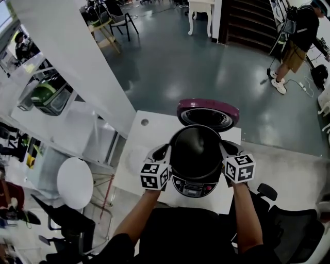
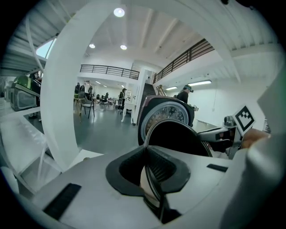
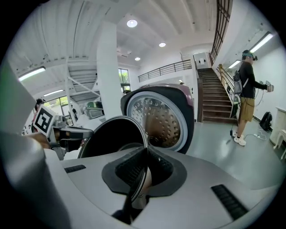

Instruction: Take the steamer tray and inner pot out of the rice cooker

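Bright, even indoor light from ceiling spots point(image 2: 119, 12); soft glare on the glossy floor point(image 1: 206, 67); inner pot point(image 1: 196, 149) reads near-black, detail lost; gripper views heavy fisheye, corners vignetted black, near foreground soft; head view fairly sharp.

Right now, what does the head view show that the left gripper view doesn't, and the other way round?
Only the head view: the dark rice cooker's front control panel and the white rectangular table it stands on. Only the left gripper view: the left gripper seen close, its jaws shut on the thin metal rim of the round black inner pot. Both: that pot held between the two grippers, the open purple lid behind it, and the right gripper with its square-marker cube.
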